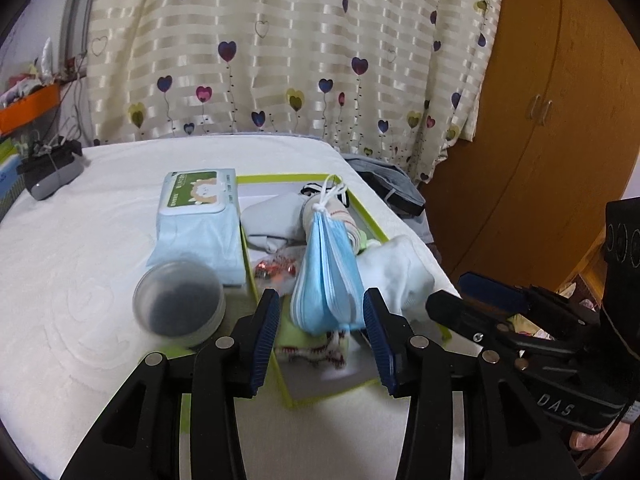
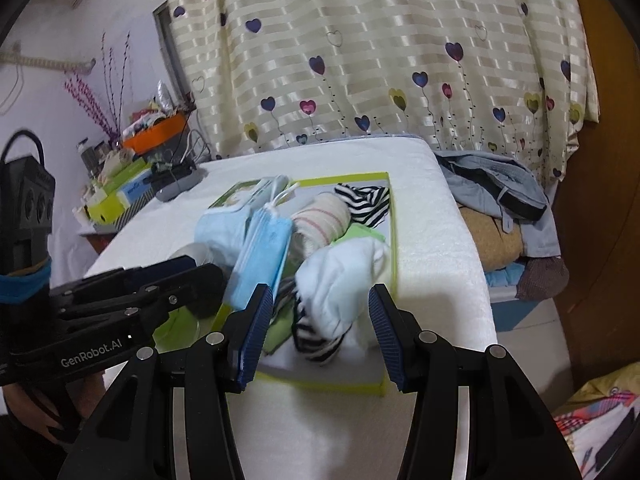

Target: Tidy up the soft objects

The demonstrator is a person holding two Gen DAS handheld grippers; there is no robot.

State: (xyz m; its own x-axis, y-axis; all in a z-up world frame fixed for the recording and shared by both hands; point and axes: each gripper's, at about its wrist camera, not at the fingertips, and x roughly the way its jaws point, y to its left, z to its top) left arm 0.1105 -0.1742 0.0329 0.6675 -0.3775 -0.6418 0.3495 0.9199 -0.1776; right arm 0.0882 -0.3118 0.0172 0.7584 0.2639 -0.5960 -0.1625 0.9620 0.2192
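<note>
Masks (image 1: 326, 272), a tied bundle of blue face masks, stand on edge in the green-rimmed tray (image 1: 372, 220) on the white-covered bed (image 1: 80, 240), leaning on a rolled cream sock (image 2: 320, 212). From my left gripper (image 1: 322, 320) the bundle sits straight ahead, its lower end showing between the two blue pads; its long axis runs away from me, toward the white ear loops knotted at the far top. My left jaws stand partly apart and clear of the bundle on both sides, holding nothing. My right gripper (image 2: 320, 320) is also open and empty, its jaws wide, with a white sock (image 2: 340, 280) ahead of them and the masks off to their left. I judge the left hand nearer to the masks, the right to that sock. A wipes pack (image 1: 200, 216) and a round lidded tub (image 1: 178, 302) sit just left of the tray.
</note>
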